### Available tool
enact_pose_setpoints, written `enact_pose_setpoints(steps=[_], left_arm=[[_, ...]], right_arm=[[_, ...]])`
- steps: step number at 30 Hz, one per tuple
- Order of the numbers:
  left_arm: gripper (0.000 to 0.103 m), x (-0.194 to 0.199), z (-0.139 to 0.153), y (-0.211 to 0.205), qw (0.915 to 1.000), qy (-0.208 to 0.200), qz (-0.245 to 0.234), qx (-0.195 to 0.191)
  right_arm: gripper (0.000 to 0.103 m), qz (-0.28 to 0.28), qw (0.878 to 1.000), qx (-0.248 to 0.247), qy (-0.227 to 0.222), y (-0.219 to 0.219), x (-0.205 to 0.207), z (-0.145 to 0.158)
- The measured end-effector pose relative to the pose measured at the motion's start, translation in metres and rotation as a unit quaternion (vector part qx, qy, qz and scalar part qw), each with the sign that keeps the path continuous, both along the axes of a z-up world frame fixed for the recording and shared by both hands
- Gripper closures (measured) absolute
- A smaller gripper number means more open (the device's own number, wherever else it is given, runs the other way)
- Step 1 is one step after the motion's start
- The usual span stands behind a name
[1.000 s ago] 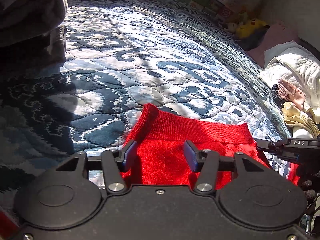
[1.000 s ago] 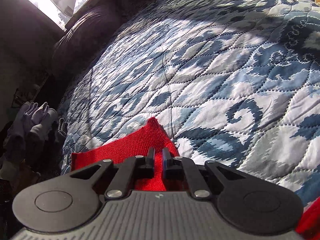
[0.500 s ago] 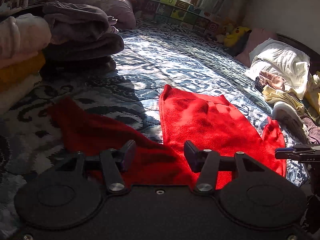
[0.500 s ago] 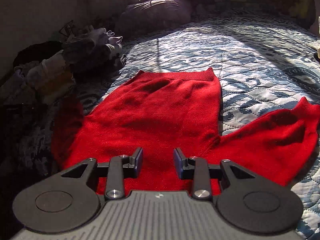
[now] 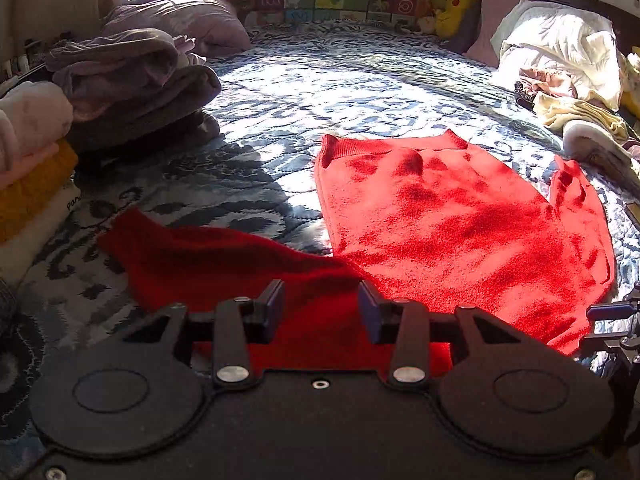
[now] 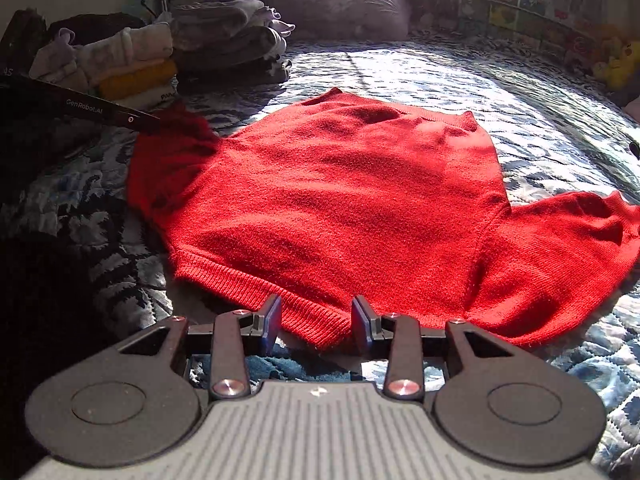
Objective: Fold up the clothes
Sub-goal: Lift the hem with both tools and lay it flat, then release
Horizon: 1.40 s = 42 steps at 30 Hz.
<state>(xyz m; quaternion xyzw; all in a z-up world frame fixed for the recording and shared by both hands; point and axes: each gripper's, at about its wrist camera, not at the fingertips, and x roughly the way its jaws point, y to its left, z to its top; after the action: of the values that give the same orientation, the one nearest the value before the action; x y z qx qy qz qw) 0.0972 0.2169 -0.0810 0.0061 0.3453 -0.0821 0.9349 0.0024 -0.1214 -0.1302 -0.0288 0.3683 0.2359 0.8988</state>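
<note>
A red knit sweater [image 5: 452, 220] lies spread flat on the blue patterned quilt [image 5: 352, 80], hem toward the far side, both sleeves out sideways. My left gripper [image 5: 320, 306] hangs open above the sweater's near left shoulder, beside the shaded left sleeve [image 5: 200, 256]. In the right wrist view the same sweater [image 6: 340, 192] fills the middle, with its ribbed neckband at the near edge. My right gripper [image 6: 314, 320] is open, its fingers on either side of that ribbed edge without closing on it. The right sleeve [image 6: 560, 256] spreads out to the right.
A stack of folded clothes [image 5: 120, 84] and a yellow and white pile [image 5: 32, 184] sit at the left of the bed. Unfolded garments and a white duvet [image 5: 560, 48] lie at the right. Pillows and plush toys [image 5: 452, 4] line the headboard side.
Both grippers have pulled back from the sweater's hem toward its neck end. The right gripper, shut on the hem a second ago, has let go and opened; the sweater now lies spread flat.
</note>
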Motion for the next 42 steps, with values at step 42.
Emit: enact_pose_setpoints(steps=[42], left_arm=[[0.041,0.042,-0.032,0.041,0.9904,0.075,0.103,-0.054]], right_arm=[[0.047,-0.288,0.908,0.298,0.059,-0.120,-0.033,-0.027]])
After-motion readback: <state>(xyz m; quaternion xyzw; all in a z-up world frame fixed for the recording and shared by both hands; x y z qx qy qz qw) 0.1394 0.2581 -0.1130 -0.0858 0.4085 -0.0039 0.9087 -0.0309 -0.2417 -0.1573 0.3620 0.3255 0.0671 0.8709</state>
